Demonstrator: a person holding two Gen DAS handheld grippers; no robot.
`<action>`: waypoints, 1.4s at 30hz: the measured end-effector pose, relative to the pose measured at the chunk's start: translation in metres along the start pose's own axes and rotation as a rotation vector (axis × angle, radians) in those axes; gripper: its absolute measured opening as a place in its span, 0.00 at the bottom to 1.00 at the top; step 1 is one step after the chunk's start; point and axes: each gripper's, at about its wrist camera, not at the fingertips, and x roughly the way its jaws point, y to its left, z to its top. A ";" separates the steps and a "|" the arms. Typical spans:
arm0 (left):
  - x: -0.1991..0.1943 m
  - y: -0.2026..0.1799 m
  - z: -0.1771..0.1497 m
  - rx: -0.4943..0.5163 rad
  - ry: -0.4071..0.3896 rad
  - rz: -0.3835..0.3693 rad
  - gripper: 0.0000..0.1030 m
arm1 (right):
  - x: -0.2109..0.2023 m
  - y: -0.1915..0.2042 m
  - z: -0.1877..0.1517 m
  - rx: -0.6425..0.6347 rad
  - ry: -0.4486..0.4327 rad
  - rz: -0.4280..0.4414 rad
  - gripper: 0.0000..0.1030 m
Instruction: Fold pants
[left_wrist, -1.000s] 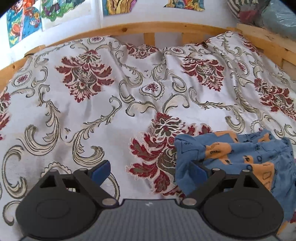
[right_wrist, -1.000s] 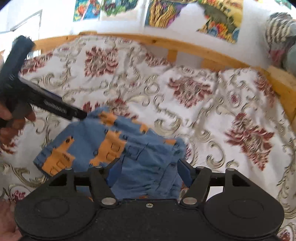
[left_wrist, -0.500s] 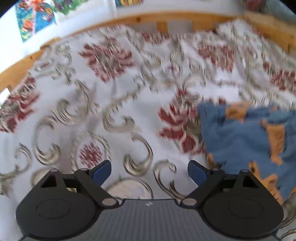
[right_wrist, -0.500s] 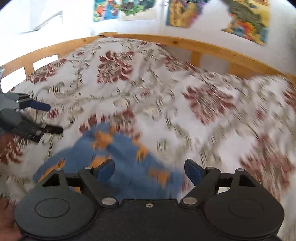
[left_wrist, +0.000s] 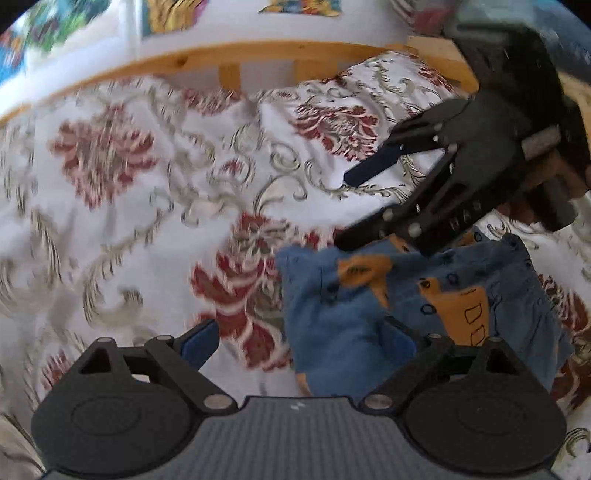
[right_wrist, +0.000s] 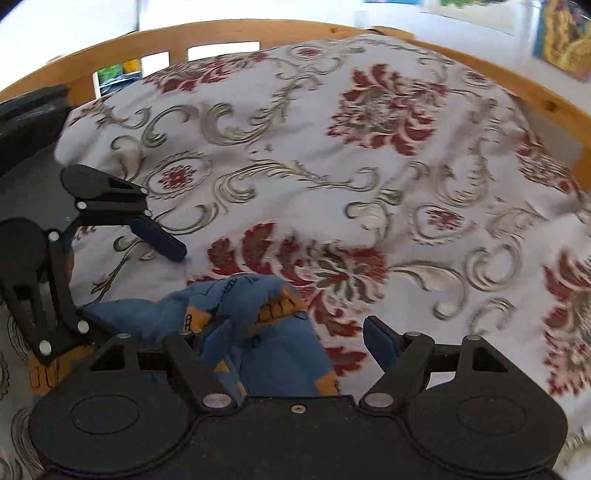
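On the bed (left_wrist: 155, 206), the pants (left_wrist: 388, 306) bunch under both grippers; left gripper (left_wrist: 303, 343) and right gripper (right_wrist: 291, 336) each straddle an edge, fingers spread, pinching nothing.

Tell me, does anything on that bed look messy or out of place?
Yes: the blue pants lie bunched and creased in a heap on the flowered bedspread, not flat or neatly folded. Nothing looks torn or spilled.

Bright, even daylight in both views; white wall blown out along the top. Shadows soft and faint. Left wrist view: motion blur heavy on the left half, bedspread (left_wrist: 155, 206) pattern smeared. Right wrist view: sharper at centre, blur at the right edge. Strong fisheye bending, dark corners.
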 end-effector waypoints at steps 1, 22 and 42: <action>0.002 0.004 -0.004 -0.032 0.011 -0.013 0.95 | 0.002 -0.001 0.001 0.007 -0.012 0.006 0.76; -0.014 0.010 -0.019 -0.065 0.011 -0.008 0.94 | -0.009 0.023 -0.002 0.114 0.064 -0.321 0.81; -0.052 -0.012 -0.002 -0.116 -0.011 -0.020 0.96 | -0.123 0.088 -0.113 0.856 -0.091 -0.361 0.88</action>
